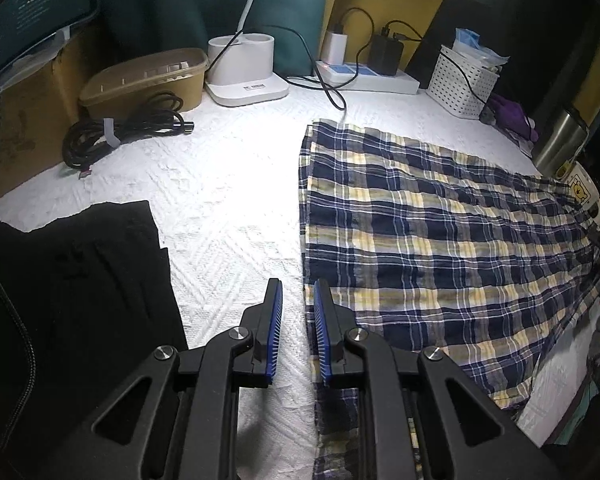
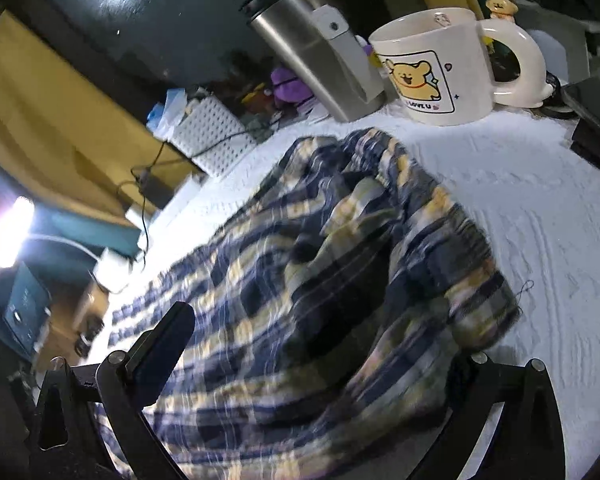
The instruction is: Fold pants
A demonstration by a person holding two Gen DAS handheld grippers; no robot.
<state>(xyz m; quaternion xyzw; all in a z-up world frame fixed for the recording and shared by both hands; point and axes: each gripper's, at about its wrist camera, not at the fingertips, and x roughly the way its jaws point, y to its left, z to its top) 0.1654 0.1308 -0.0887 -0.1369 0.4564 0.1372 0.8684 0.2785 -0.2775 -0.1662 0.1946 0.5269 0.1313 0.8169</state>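
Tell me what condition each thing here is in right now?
Plaid pants: spread flat, one end bunched.
Black garment: lying flat.
Left gripper: jaws slightly apart, empty.
Right gripper: jaws wide, pants between them.
Mug: upright.
Steel tumbler: lidded.
Black cable: coiled.

Left wrist view: pants (image 1: 440, 232) spread on table (image 1: 228, 184), centre-right; 2nd garment (image 1: 80, 280) lower left, well apart. Cable coil (image 1: 120, 132) upper left, just in front of a tray (image 1: 148, 80). Lamp base (image 1: 244, 72), power strip (image 1: 368, 76), basket (image 1: 464, 80) in a row along back edge. Right wrist view: mug (image 2: 432, 76) behind pants, tumbler (image 2: 316, 48) left of mug
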